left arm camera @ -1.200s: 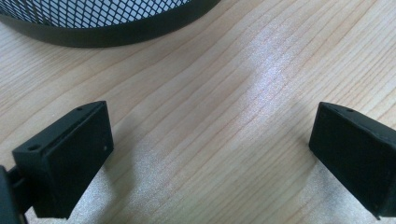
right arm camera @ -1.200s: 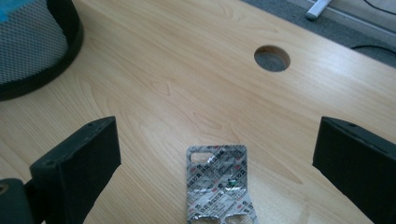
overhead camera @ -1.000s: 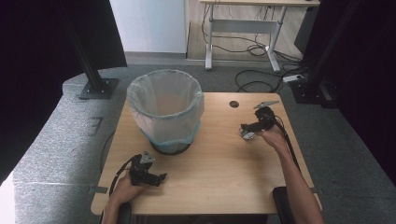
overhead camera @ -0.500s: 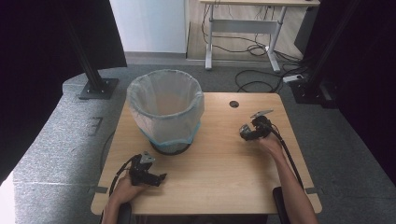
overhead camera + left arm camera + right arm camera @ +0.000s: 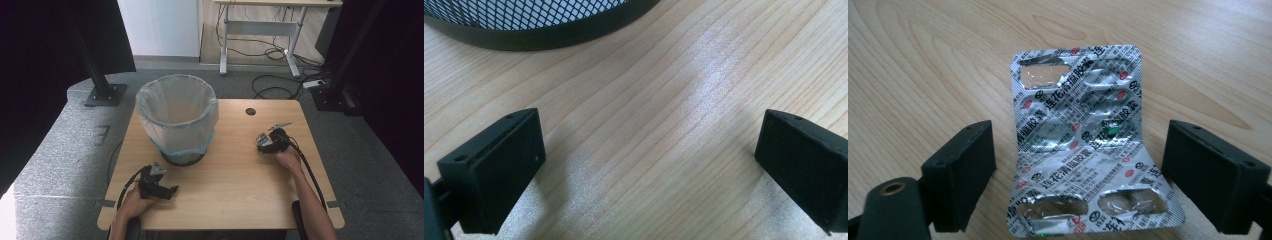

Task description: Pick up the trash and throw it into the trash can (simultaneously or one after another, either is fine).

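1. counter (image 5: 235, 195) – light wood top, centre of the high view; a small dark round hole (image 5: 250, 111) sits near its far edge.
2. waste bin (image 5: 177, 120) – black mesh, lined with a pale translucent bag, upright on the counter left of centre. its black base rim runs along the top left of the left gripper view (image 5: 539, 30).
3. left gripper (image 5: 165, 191) – lower left of the high view, held in the person's left hand (image 5: 131, 205), resting low on the counter just in front of the bin. in its own view the left gripper (image 5: 649, 165) has its fingers (image 5: 499, 170) spread wide, bare wood between them.
4. right gripper (image 5: 264, 142) – right of centre in the high view, held in the person's right hand (image 5: 287, 157).
5. blister pack (image 5: 1088, 140) – silver foil with printed text, bent across the middle, several pockets torn open. it lies on the counter between the right gripper's (image 5: 1083, 180) fingers (image 5: 960, 175), which stand wide with a gap on each side – not touching the pack.
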A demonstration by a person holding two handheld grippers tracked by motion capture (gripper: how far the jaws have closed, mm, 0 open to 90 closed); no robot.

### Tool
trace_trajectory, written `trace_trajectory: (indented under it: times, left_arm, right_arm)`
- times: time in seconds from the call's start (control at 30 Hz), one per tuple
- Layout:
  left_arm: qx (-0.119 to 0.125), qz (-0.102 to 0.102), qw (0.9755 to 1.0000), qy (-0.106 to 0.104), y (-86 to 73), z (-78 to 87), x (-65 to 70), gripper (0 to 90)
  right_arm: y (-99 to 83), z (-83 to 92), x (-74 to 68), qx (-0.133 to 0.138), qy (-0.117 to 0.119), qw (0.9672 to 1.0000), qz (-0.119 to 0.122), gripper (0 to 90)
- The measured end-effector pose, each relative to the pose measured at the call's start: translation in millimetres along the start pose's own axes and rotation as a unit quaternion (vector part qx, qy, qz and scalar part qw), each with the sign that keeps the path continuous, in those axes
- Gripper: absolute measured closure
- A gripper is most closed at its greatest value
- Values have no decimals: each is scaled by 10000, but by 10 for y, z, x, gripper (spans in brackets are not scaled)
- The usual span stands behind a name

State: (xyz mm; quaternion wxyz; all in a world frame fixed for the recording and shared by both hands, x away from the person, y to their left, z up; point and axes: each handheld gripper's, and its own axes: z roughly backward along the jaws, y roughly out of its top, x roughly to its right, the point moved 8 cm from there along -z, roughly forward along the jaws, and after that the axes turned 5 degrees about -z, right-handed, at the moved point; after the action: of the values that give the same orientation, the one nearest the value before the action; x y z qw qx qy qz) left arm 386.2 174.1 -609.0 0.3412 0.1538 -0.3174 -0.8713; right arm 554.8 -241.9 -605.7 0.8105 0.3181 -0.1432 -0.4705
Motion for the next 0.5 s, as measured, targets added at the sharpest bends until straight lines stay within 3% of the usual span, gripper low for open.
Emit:
trace_trajectory:
  times: [0.5]
  left_arm:
    - [0, 0, 10000, 0, 0, 0, 0, 0]
  right_arm:
    - [8, 47, -29, 2, -34, 10000, -1, 329]
